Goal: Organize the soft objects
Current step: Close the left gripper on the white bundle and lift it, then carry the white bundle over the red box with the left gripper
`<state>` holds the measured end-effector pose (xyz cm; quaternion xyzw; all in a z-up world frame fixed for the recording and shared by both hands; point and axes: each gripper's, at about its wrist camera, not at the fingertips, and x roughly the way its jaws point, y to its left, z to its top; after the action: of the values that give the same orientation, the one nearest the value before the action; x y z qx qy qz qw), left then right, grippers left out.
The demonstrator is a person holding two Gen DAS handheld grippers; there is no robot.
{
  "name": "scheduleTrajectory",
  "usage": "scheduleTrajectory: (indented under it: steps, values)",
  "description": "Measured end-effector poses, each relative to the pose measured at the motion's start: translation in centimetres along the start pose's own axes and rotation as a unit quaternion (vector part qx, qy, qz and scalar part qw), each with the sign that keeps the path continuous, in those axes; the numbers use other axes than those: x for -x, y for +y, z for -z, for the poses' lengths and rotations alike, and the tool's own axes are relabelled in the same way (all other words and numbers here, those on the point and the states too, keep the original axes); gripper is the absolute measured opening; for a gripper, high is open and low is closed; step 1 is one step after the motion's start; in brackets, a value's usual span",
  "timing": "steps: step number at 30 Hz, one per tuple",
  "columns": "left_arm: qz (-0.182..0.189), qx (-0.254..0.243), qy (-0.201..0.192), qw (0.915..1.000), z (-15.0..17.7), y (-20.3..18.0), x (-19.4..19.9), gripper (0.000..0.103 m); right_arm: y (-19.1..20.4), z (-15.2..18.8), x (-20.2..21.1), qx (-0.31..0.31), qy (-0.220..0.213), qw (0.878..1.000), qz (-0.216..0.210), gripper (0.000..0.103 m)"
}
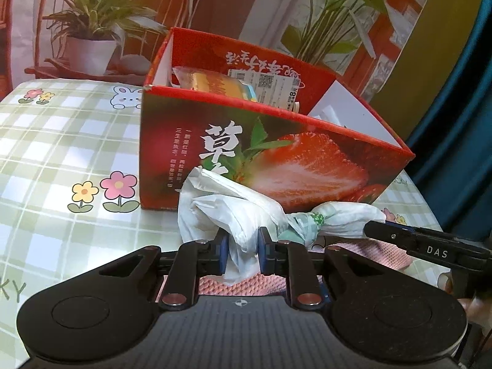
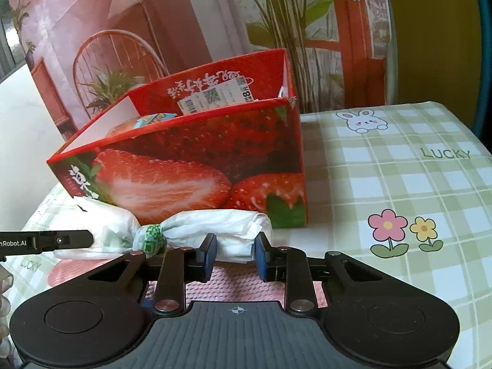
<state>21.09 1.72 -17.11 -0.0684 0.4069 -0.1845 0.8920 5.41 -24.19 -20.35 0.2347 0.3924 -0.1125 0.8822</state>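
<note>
The white plastic bag (image 1: 233,212), bunched and tied at its middle with a green-patterned knot (image 1: 316,217), lies near the front edge of the table, just in front of the strawberry box and partly over a pink knitted cloth (image 1: 246,286). The left gripper (image 1: 243,253) has its blue pads clamped on one crumpled end of the bag. The right gripper (image 2: 235,252) is pinched on the other end (image 2: 233,240); in the left wrist view its black finger, marked "DAS" (image 1: 436,252), reaches in from the right, and in the right wrist view the left one's finger reads "nRobot.AI" (image 2: 13,243).

The table wears a green checked cloth (image 2: 384,184) with flowers, a rabbit and the word "LUCKY" (image 2: 446,153). Behind the bag stands the open red box (image 1: 276,160), printed with a cut strawberry and white Chinese characters. Inside it sit a wrapped yellow packet (image 1: 212,84) and a white label with a QR code and barcode (image 1: 267,84). Beyond the far edge stands a potted plant (image 1: 92,40).
</note>
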Motion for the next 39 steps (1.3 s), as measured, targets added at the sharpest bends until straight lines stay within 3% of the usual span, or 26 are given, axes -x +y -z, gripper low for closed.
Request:
scheduleTrajectory:
  steps: [25,39]
  values:
    - [0.010,0.006,-0.047,0.9988,0.2,0.3,3.1,0.017,1.3,-0.2,2.9,0.016,-0.045,0.999,-0.022,0.013]
    - [0.023,-0.043,-0.134,0.9898,-3.7,-1.3,7.4,0.017,2.6,-3.0,6.1,0.035,-0.105,0.993,-0.040,0.012]
